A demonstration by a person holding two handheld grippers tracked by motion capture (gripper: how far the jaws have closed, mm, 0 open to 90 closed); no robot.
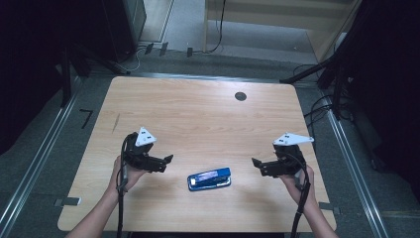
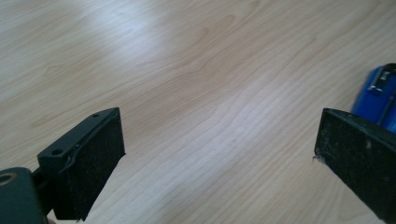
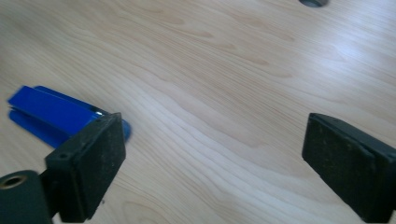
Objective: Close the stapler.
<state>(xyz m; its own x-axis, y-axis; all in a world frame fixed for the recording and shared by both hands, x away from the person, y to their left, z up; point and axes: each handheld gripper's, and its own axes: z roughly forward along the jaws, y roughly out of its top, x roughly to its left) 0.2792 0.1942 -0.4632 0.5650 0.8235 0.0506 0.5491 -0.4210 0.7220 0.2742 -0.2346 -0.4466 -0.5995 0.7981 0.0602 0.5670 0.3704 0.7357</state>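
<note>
Blue stapler (image 1: pixel 209 179) flat on table (image 1: pixel 198 114), both grippers off it.
High view: stapler lies between left gripper (image 1: pixel 167 161) & right gripper (image 1: pixel 256 163), near each, touching neither. Left gripper view: jaws wide, bare wood between, stapler (image 2: pixel 376 93) beyond 1 jaw (blurry). Right gripper view: jaws wide w/ nothing between, stapler (image 3: pixel 46 114) partly behind 1 jaw.

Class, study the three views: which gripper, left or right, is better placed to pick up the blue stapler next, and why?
Left, marginally. The left gripper sits slightly nearer the blue stapler than the right gripper. Both stand open, empty, pointing inward.
</note>
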